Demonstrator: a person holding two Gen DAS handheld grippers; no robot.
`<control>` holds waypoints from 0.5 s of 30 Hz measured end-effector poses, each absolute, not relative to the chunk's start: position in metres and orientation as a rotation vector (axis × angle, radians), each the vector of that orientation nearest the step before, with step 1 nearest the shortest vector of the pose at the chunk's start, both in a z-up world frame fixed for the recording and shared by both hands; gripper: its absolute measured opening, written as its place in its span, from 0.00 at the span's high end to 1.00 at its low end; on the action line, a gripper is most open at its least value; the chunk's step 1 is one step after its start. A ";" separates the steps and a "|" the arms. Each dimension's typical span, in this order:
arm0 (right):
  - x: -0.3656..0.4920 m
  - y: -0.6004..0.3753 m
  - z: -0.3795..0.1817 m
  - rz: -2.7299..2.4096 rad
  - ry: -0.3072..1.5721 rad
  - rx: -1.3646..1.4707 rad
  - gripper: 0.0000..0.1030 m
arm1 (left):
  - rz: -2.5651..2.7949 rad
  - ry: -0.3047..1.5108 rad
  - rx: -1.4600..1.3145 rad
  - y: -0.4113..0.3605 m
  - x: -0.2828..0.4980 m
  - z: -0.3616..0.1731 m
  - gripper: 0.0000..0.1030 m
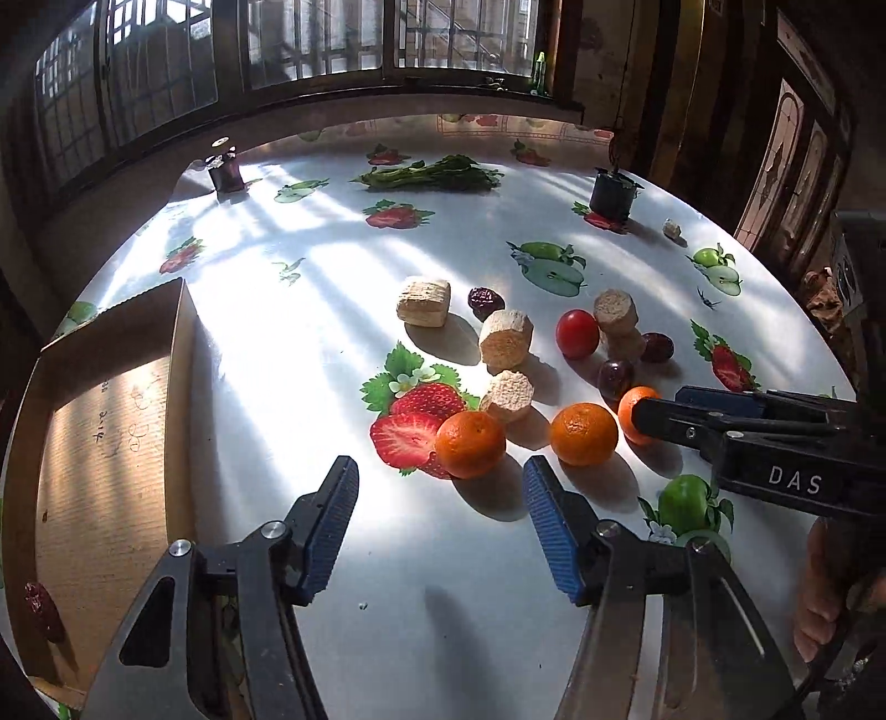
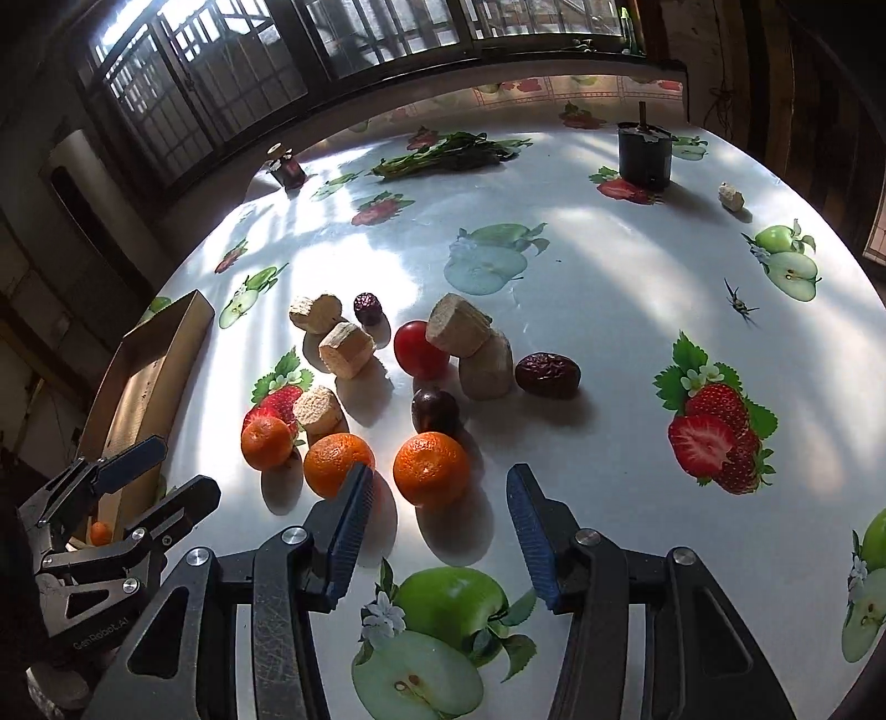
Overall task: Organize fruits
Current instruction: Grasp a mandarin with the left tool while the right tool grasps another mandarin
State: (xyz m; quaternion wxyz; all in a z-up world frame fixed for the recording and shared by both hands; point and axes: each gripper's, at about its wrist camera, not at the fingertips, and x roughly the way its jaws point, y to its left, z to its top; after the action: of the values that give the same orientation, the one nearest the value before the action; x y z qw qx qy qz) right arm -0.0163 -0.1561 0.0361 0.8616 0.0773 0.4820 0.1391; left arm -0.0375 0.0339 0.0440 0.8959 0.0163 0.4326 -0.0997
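Left wrist view: looks steeply down along its fingers (image 1: 332,526) at the tabletop (image 1: 332,277), close. Right wrist view: same downward angle, from further right. Both share the three tangerines (image 2: 431,469) and windows (image 1: 310,50).

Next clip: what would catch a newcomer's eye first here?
Three bright orange mandarins sit in a row at the near table edge, just ahead of both open blue-padded tongs, left and right. Behind them a glossy red tomato stands among pale beige cork-like chunks. A brown cardboard tray lies far left.

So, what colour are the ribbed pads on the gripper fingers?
Blue ribbed pads on black fingers, clearest in the right wrist view.
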 end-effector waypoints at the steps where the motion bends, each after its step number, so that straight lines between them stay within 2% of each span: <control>1: -0.013 -0.153 0.033 0.291 1.015 0.154 0.49 | -0.215 0.896 0.019 0.035 -0.034 0.042 0.41; 8: -0.002 -0.156 0.021 0.275 1.035 0.179 0.54 | -0.285 0.927 0.034 0.018 -0.010 0.026 0.42; 12: -0.004 -0.158 0.020 0.291 1.044 0.187 0.54 | -0.293 0.969 0.033 0.015 -0.003 0.017 0.68; 15: -0.005 -0.149 0.020 0.281 1.021 0.124 0.54 | -0.297 0.969 0.007 0.019 -0.003 0.015 0.69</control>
State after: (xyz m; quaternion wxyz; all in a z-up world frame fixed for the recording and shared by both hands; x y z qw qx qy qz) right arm -0.0048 -0.1487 0.0204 0.8612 0.0591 0.4867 0.1338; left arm -0.0029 0.0194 0.0152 0.8743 0.0033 0.4641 -0.1422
